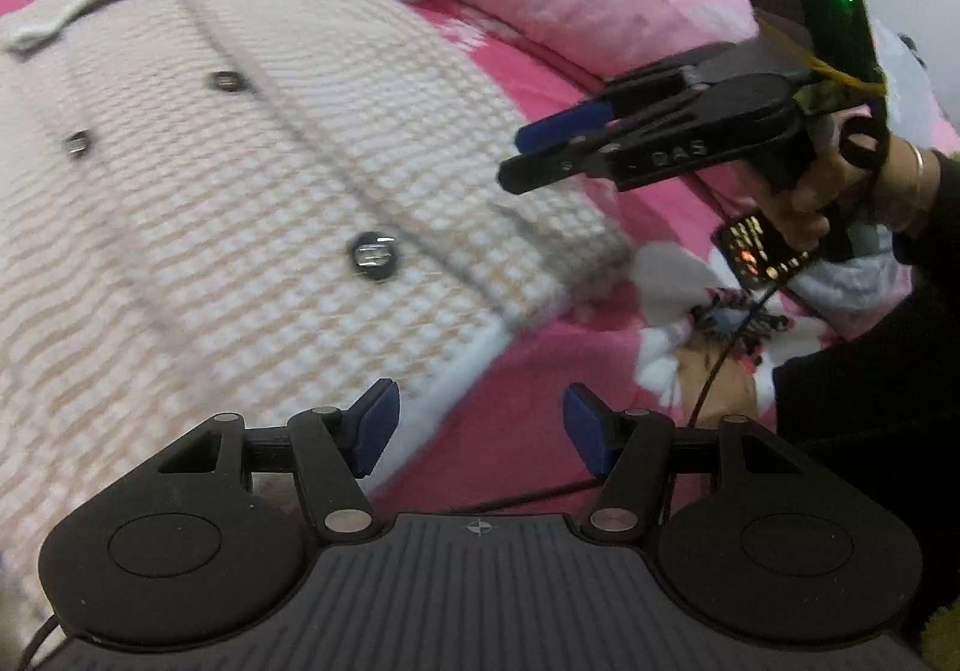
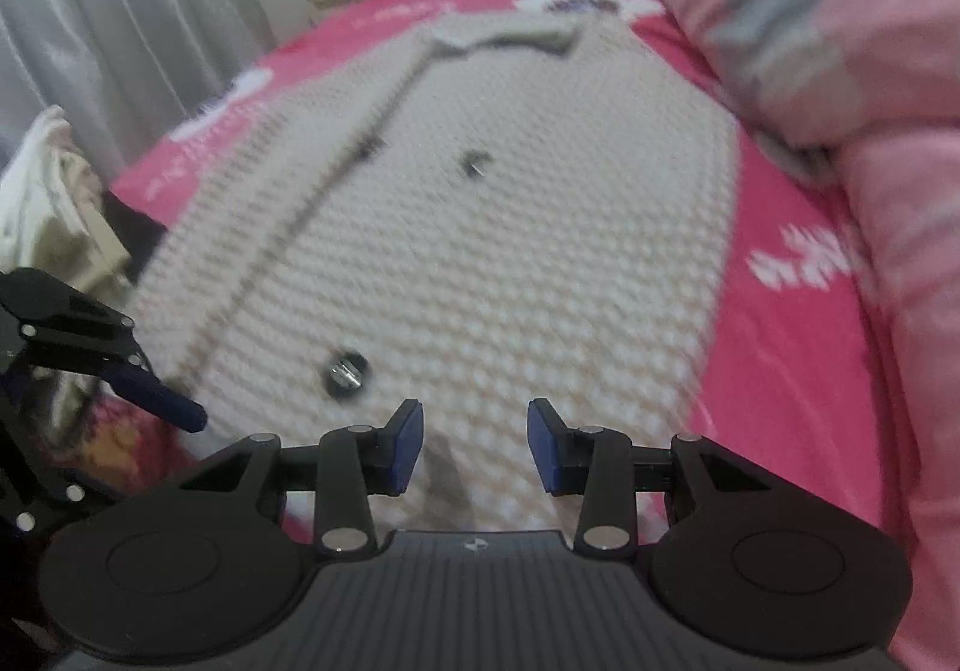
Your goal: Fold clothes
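left claw [image 1: 477, 428] released, pads apart, hovering at near hem corner, gripping nothing | cream knitted cardigan [image 1: 252, 179] spread flat on pink bed [image 1: 540, 419], buttons [image 1: 372, 255] up, collar at far end | right claw [image 2: 475, 446] released over hem, empty | pink quilt [image 2: 840, 41] heaped beside cardigan, far right
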Demonstrator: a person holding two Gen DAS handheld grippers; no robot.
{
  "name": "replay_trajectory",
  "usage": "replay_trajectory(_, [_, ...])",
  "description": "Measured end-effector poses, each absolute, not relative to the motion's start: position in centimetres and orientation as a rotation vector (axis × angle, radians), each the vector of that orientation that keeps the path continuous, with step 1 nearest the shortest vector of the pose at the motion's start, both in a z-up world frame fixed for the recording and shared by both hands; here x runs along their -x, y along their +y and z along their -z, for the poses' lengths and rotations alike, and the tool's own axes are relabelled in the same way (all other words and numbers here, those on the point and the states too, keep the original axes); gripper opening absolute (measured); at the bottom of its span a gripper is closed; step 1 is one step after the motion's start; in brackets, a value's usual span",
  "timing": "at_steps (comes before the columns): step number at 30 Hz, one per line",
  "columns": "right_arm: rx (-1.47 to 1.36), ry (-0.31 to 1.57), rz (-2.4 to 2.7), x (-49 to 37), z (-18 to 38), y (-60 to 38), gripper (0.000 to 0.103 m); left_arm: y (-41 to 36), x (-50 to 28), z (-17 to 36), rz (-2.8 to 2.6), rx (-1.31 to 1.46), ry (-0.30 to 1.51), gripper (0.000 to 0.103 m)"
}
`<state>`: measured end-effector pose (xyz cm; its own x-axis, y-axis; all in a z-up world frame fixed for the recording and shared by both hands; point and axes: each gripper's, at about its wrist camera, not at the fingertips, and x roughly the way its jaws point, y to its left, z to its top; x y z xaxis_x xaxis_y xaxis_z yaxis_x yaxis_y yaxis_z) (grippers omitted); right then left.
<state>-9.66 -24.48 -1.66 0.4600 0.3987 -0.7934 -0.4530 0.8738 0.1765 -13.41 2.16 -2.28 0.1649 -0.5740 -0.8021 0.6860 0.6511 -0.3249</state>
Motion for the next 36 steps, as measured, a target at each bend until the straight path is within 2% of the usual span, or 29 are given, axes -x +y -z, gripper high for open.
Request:
replay_trajectory(6, [0.081,0.907,-0.615,9.7,2.0,-21.0,0.041,5.2,11.7,1.7,0.771,-0.039,1.044,0.061])
replay_trajectory(11, [0.230,0.975,-0.617,9.6,6.3,-19.7,0.042,4.7,11.1,5.5,0.759,-0.050,1.131,0.061])
replay_trajectory(15, [0.280,0.961,-0.615,9.4,4.9,-19.4,0.042,3.1,12.6,5.7,0.797,-0.211,1.058,0.062])
replay_trajectory(23, [0.183,0.847,-0.682,10.1,1.9,-19.3,0.042,4.4,12.9,4.0,0.855,-0.222,1.056,0.062])
replay_trajectory(27, [0.268,0.798,-0.816,11.0,2.6,-16.4,0.042,5.0,13.4,3.2,0.869,-0.271,1.049,0.062])
replay_trajectory(32, [0.418,0.812,-0.872,11.0,7.1,-13.1,0.045,5.0,13.8,4.0,0.865,-0.326,1.078,0.062])
replay_trajectory(36, [0.381,0.812,-0.859,10.7,5.2,-13.9,0.045,5.0,14.1,4.0,0.891,-0.365,1.069,0.062])
